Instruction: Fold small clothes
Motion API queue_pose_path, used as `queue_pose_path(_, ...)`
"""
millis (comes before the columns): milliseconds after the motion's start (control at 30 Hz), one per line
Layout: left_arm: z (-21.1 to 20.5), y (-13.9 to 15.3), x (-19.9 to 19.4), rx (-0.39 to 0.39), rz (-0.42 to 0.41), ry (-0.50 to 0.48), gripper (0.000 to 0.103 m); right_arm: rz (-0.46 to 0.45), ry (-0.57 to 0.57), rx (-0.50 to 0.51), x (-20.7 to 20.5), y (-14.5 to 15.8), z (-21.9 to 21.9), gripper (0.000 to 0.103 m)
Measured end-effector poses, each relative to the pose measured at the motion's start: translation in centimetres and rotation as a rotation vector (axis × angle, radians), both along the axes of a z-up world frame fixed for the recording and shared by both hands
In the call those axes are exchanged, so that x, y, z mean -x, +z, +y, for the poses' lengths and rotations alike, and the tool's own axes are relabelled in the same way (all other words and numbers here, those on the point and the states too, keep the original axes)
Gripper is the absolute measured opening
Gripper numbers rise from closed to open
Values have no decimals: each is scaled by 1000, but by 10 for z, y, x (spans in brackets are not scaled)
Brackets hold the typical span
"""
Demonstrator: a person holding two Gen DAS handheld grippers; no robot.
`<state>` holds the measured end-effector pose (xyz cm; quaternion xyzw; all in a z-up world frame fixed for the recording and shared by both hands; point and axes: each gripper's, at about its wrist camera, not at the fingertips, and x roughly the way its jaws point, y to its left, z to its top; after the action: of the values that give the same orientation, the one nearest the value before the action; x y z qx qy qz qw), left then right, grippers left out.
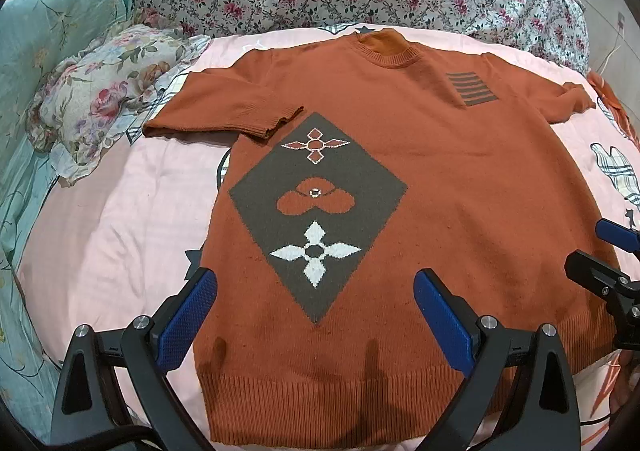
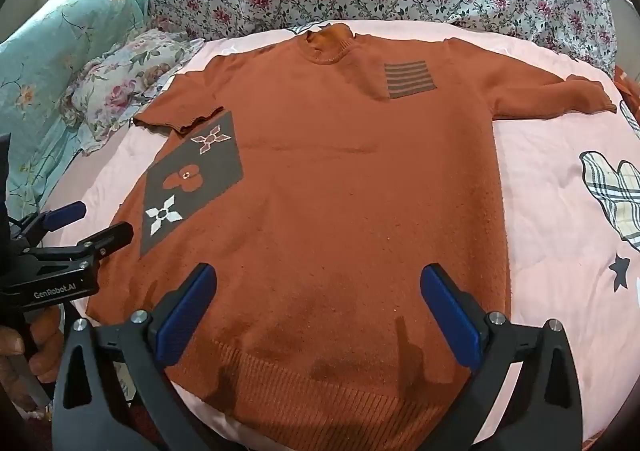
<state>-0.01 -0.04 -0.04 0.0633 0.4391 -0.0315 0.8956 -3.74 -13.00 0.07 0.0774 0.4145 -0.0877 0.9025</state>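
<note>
Your rust-orange knitted short-sleeved sweater [image 1: 420,179] lies flat, front up, on the pink bedsheet [image 1: 120,219]. Your left hand-held gripper [image 1: 316,315] is spread wide above its ribbed hem, holding nothing; your right hand-held gripper [image 2: 320,307] is spread likewise, also empty.

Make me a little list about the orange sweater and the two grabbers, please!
garment: orange sweater, spread flat, front up
surface: pink bedsheet
pattern: grey diamond with flowers; striped patch
left sleeve end: folded onto the body
left gripper: open, above the hem, holding nothing
right gripper: open, above the hem, holding nothing
folding: not yet begun
</note>
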Motion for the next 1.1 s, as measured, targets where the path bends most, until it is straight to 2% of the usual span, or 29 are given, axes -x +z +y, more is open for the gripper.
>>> queue_pose_path(567, 0, -1, -7, 5, -1, -1, 99, -12, -7, -7, -4, 3, 1, 102)
queue_pose_path(1100, -4, -9, -27, 13, 25, -2, 99, -39, -18, -25, -10, 3, -20, 102)
